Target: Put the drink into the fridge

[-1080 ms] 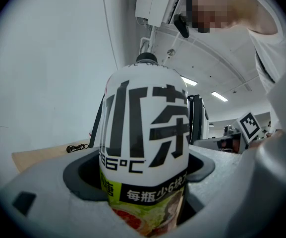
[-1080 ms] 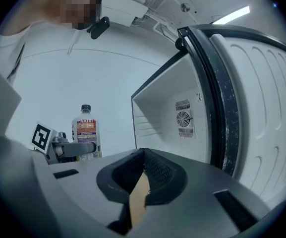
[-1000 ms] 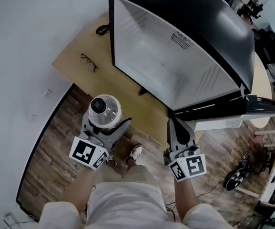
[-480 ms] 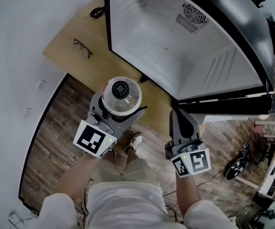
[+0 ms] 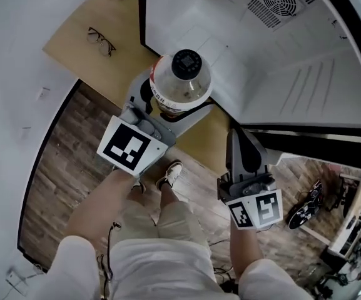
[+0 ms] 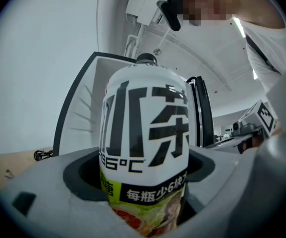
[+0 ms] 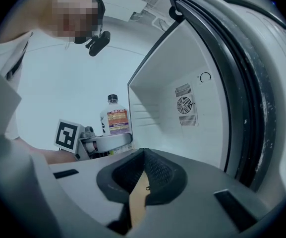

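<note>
Two grippers face the open fridge [image 5: 261,61]. The left gripper [image 5: 167,114] clamps the bottle [image 5: 183,80] upright in front of the opening. Its own view shows the label; the head view shows only the cap. The right gripper [image 7: 143,155] is closed and empty, and only its own view shows the jaw tips meeting. Glasses [image 5: 100,40] appear only in the head view.

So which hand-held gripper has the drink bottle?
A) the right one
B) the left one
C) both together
B: the left hand-held gripper is clamped round the drink bottle, while the right hand-held gripper is shut with nothing in it.
</note>
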A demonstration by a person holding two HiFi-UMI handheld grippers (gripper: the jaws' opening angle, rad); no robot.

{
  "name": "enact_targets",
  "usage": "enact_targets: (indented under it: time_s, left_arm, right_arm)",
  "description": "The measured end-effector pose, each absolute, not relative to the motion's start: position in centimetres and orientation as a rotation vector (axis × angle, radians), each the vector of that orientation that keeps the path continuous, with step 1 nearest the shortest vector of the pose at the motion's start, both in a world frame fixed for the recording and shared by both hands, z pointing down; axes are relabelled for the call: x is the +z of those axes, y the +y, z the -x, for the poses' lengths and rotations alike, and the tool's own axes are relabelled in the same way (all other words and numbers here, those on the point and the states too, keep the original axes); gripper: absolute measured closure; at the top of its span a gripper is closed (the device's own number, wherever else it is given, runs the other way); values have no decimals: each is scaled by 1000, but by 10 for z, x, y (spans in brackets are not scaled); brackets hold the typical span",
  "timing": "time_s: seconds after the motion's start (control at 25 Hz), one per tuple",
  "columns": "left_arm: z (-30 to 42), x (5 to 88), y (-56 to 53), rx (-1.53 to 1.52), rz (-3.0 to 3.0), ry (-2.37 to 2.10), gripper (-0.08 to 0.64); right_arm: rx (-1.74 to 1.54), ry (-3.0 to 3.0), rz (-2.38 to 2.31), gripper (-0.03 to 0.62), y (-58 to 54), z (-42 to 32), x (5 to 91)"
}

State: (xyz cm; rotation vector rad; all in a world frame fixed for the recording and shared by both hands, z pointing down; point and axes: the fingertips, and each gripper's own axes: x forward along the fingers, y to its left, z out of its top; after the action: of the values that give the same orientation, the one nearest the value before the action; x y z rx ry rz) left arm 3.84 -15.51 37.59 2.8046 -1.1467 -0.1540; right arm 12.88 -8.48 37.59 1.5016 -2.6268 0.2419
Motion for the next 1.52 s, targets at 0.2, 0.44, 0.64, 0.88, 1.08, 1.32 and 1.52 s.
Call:
enact_targets:
  time_s: [0.2, 0.44, 0.64, 0.88, 1.08, 1.32, 1.52]
  left_arm:
    - [-55, 384, -174, -133, -2845, -1113, 126]
    - [-79, 394, -193, -130, -2934, -1036, 126]
    - [-90, 401, -220, -136, -2927, -1033, 126]
    - [-103, 413, -249, -124, -2912, -1026, 126]
    - [-111, 425, -272, -92, -2909, -1038, 126]
    - [-116, 432, -297, -106, -2880, -1055, 126]
    - [-123, 434, -315, -91, -2896, -1085, 126]
  right_arm:
    - [228, -2642, -1486, 590, -99, -125, 379]
    - [216, -2650, -1493, 589, -114, -122, 381]
    - [204, -2645, -1462, 589, -119, -120, 384]
    - [206, -2644, -1445, 589, -126, -123, 390]
    - [226, -2659, -1423, 589, -130, -120, 394]
    - [275, -2666, -1377, 589, -133, -117, 406]
    - [303, -2666, -1374, 589, -140, -117, 410]
